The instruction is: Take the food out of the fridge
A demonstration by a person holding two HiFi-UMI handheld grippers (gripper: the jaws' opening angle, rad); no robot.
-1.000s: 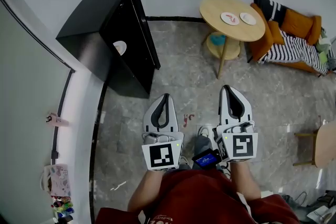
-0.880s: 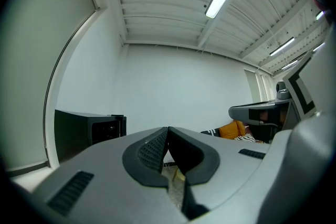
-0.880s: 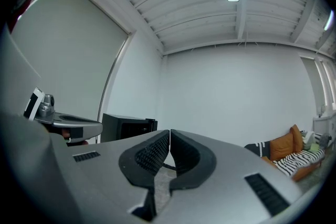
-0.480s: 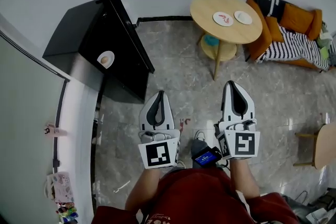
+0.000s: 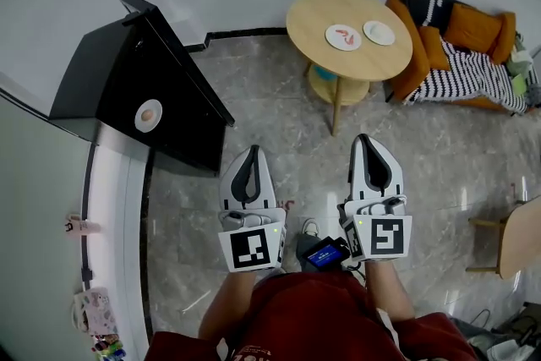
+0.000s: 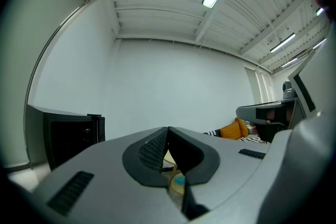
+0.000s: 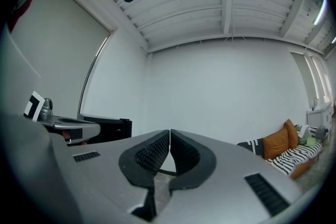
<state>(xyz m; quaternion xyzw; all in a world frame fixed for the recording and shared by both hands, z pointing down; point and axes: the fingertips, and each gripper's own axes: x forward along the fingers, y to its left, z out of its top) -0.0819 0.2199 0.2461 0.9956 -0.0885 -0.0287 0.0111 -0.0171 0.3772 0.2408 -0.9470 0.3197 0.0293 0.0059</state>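
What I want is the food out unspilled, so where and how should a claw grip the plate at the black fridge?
Pinch the plate by its near rim, clear of the food at its middle. It lies flat, so come in level from the fridge front, one jaw over the rim and one under. It appears to sit behind that front, which likely must open first.

The head camera sits high on the person and looks steeply down at the grey marbled floor point(image 5: 279, 114), with the left gripper point(image 5: 250, 152) and right gripper point(image 5: 365, 139) close beneath it. Each gripper camera rides low just behind its own jaws and faces level across the room to the plain white wall point(image 6: 173, 86). All three views share the black box-shaped fridge point(image 5: 101, 80) at the left and the orange upholstered armchair point(image 5: 410, 55) at the right.
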